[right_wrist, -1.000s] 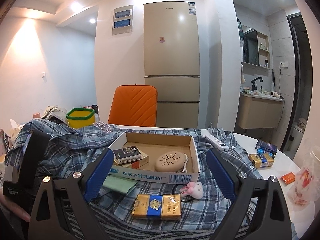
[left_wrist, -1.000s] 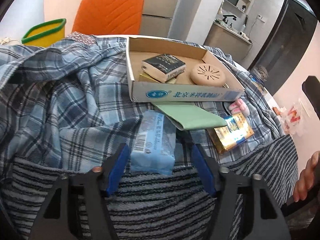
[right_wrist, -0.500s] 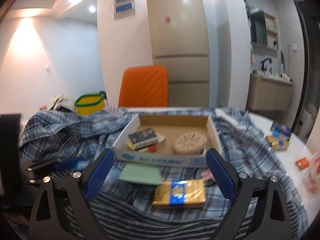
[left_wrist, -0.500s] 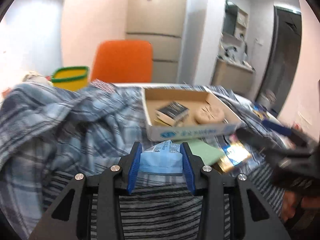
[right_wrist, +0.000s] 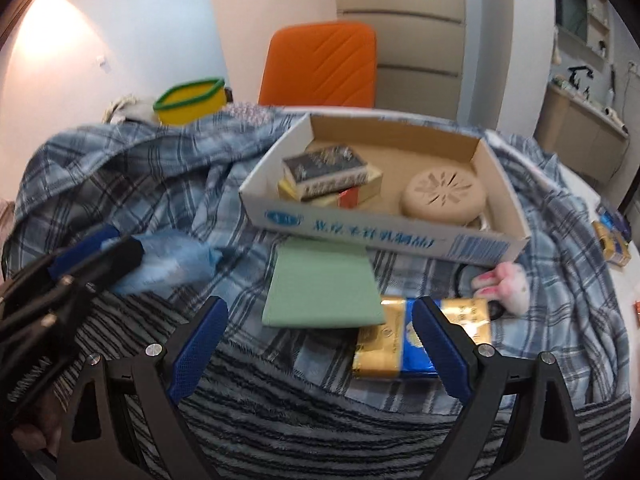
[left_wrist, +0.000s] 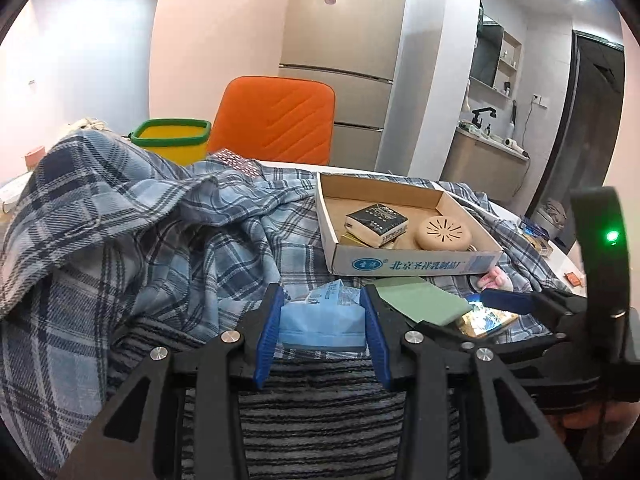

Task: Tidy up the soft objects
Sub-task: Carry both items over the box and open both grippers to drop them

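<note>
1. Early in the task: the cardboard box (right_wrist: 384, 236) held only a few things; green cloth (right_wrist: 322, 288), gold pack (right_wrist: 404, 344) and pink bunny (right_wrist: 505, 280) lay outside it on the plaid shirt (left_wrist: 160, 240).
2. Left claw (left_wrist: 323, 324) was clamped on the blue tissue pack (left_wrist: 322, 320), just short of the box, long axis pointing at it.
3. Right claw (right_wrist: 320, 344) was spread wide, holding nothing, over the cloth.

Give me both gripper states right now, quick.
Left gripper: shut on the blue tissue pack, held above the striped cloth.
Right gripper: open, empty, over the green pad and gold pack.
</note>
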Available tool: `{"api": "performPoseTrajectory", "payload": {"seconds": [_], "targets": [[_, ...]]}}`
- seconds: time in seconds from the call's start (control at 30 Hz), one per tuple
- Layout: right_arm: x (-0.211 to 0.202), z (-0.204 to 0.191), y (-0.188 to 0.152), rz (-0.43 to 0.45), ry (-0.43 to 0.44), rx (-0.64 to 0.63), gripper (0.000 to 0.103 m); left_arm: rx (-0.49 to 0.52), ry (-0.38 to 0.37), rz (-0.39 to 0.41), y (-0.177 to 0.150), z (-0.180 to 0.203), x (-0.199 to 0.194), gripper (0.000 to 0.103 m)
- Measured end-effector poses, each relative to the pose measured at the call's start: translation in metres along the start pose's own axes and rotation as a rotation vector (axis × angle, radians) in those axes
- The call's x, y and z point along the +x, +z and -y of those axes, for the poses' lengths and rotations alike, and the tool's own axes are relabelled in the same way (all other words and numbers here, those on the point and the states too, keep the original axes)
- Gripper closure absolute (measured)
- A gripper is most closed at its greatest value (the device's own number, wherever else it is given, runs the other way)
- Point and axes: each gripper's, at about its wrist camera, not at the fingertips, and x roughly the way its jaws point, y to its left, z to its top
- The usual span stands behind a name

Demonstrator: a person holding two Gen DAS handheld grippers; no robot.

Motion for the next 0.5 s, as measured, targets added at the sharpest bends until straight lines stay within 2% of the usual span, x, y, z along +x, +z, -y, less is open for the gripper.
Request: {"api": "performPoseTrajectory", "payload": {"seconds": [0.1,0.2,0.27,0.4,0.5], "targets": [[0.005,-0.004,0.001,-0.009,-0.030,-0.018,0.018,0.007,0.003,0.007,0.000,0.001,-0.001,0.065],[0.008,-0.004,0.002,-0.021,-0.054,-0.019,0.018,0.015,0.003,0.004,-0.001,0.003,-0.001,0.065],[0.011,-0.004,0.002,-0.031,-0.048,-0.023,0.020,0.014,0.001,0.006,-0.001,0.003,-0.001,0.065],[0.017,-0.003,0.002,-0.052,-0.045,-0.017,0.032,0.018,0.004,0.007,-0.001,0.004,0.000,0.065],[0.011,0.000,0.001,-0.021,-0.031,0.003,0.032,0.025,0.011,0.013,0.000,0.005,-0.002,0.065]]}}
